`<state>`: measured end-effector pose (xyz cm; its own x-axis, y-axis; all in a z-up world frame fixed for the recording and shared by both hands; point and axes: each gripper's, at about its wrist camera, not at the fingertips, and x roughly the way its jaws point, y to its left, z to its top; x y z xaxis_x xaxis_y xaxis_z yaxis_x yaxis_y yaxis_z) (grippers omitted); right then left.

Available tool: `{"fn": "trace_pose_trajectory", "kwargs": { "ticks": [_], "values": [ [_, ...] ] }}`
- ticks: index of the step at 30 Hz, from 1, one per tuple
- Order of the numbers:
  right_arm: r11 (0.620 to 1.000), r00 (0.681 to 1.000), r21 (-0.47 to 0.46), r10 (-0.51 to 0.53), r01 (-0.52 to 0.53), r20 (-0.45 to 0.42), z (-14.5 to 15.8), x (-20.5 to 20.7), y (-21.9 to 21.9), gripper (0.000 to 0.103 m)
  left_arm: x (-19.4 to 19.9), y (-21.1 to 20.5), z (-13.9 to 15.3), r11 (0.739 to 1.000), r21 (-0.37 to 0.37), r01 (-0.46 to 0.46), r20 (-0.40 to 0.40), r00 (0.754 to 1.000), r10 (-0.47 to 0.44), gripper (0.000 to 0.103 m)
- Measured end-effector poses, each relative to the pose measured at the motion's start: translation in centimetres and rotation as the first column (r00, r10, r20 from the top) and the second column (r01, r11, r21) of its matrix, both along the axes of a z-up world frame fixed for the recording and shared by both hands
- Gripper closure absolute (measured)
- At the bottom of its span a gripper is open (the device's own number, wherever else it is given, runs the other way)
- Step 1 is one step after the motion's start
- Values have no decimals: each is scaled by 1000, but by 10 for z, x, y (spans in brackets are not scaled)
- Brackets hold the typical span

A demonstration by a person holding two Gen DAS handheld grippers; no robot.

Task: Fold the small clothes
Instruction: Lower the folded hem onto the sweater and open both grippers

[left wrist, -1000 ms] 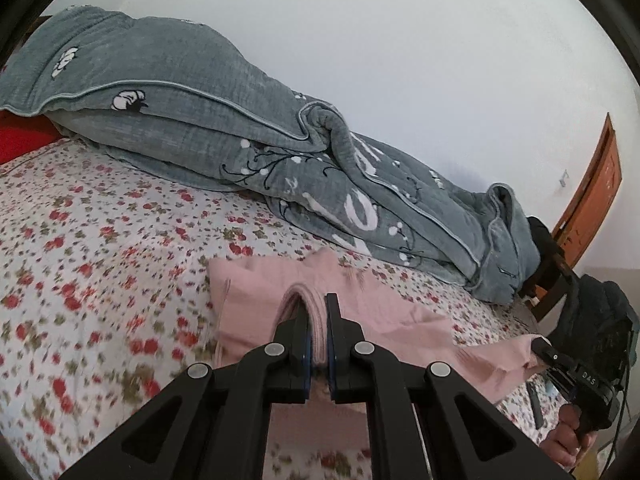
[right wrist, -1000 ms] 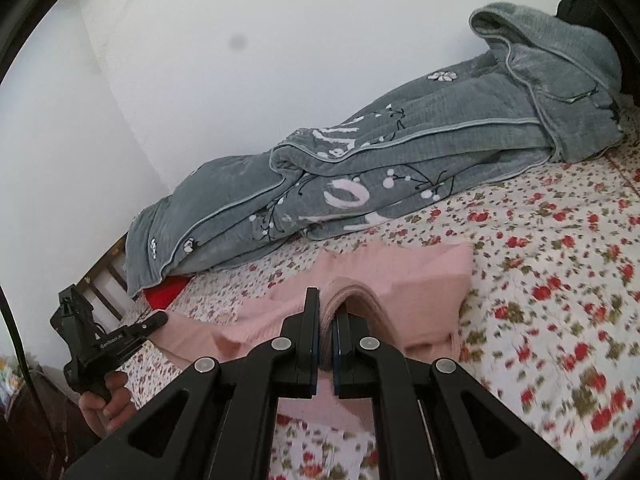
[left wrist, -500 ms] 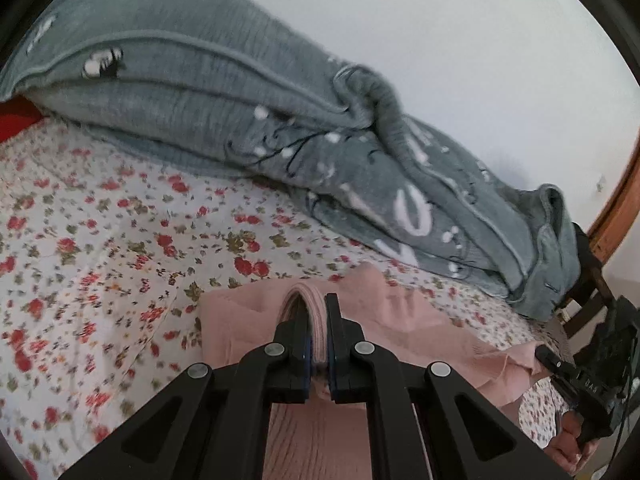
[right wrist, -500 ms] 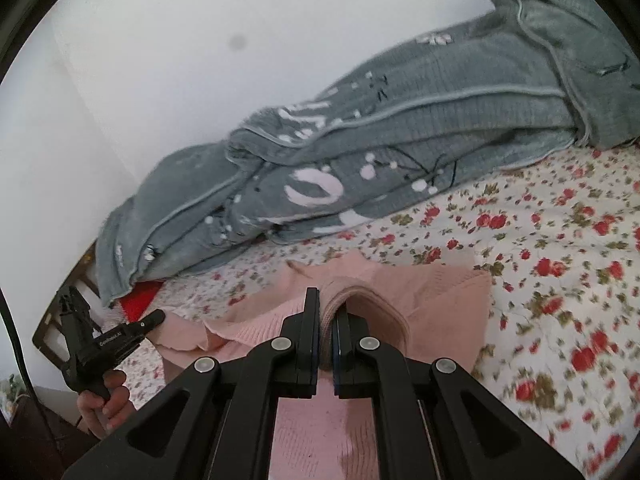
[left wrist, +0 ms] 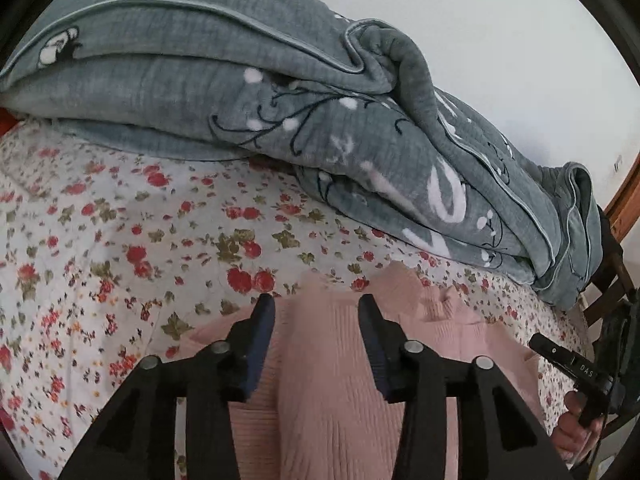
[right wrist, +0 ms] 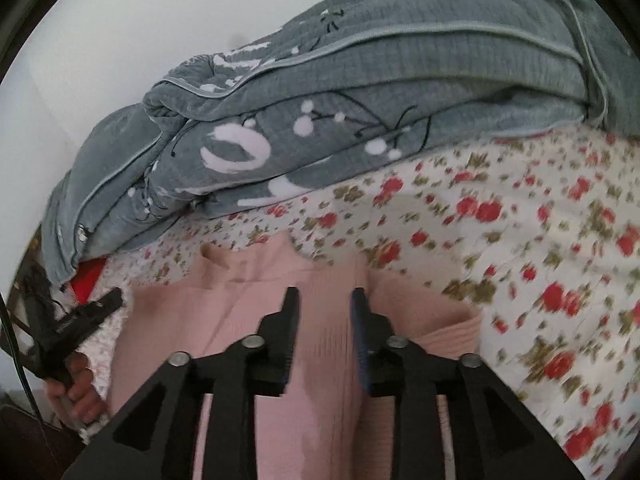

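Observation:
A pink knitted garment (left wrist: pixel 336 364) lies on the flowered bed sheet (left wrist: pixel 100 240), its far edge folded over. It also shows in the right wrist view (right wrist: pixel 240 320). My left gripper (left wrist: pixel 316 308) is open just above the garment's far edge, holding nothing. My right gripper (right wrist: pixel 324 300) is open above the garment too, empty. The right gripper shows at the right edge of the left wrist view (left wrist: pixel 568 364), and the left gripper at the left edge of the right wrist view (right wrist: pixel 80 320).
A bunched grey blanket (left wrist: pixel 280 112) lies along the wall behind the garment, also in the right wrist view (right wrist: pixel 360 100). A wooden headboard (left wrist: pixel 624 200) stands at far right. A red item (right wrist: pixel 90 280) peeks from under the blanket. The sheet (right wrist: pixel 540 240) extends to the right.
Both grippers carried the pink garment's edge forward toward the blanket and down onto the bed, then opened and let it go. The garment now lies folded on the sheet.

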<state>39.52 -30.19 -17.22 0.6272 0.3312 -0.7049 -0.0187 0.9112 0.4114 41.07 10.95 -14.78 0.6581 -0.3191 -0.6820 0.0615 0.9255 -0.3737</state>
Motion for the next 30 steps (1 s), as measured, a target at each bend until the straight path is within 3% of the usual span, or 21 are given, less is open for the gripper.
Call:
{"fn": "trace_pose_trajectory", "kwargs": {
  "ticks": [2, 8, 9, 10, 11, 13, 16, 20, 27, 30],
  "values": [
    [999, 1000, -37, 20, -20, -7, -6, 3, 6, 67, 3, -2, -2, 1000, -1, 17, -10, 1000, -17, 57],
    [992, 995, -119, 31, -42, -91, -35, 13, 19, 68, 12, -14, -30, 993, 109, 36, -65, 997, -29, 58],
    [991, 996, -132, 28, -38, -81, -36, 12, 20, 70, 12, -14, -33, 993, 113, 32, -63, 998, -25, 65],
    [989, 997, -144, 27, -37, -68, -35, 11, 21, 78, 12, -13, -38, 994, 108, 25, -63, 998, -18, 83],
    [988, 998, -150, 34, -42, -57, -34, 9, 22, 95, 13, -10, -43, 996, 88, 23, -71, 997, -16, 89],
    [988, 999, -144, 44, -48, -27, -32, 5, 21, 97, 11, -5, -45, 999, 45, 18, -60, 998, -16, 92],
    [992, 997, -128, 31, -22, 69, -18, -9, 13, 98, 6, 6, -42, 1000, -4, 11, -31, 999, -11, 92],
    [987, 999, -162, -9, 1, -51, -43, 3, 11, 98, 11, 5, -54, 1000, 18, -6, -78, 997, 8, 92],
    [987, 1000, -161, 0, -3, -17, -28, -1, 10, 95, 3, 6, -39, 999, 45, -5, -26, 1000, 6, 85],
    [969, 998, -246, 27, -12, 58, -4, -6, 16, 92, 3, 3, -20, 997, 78, 21, 9, 1000, -22, 79]
  ]
}}
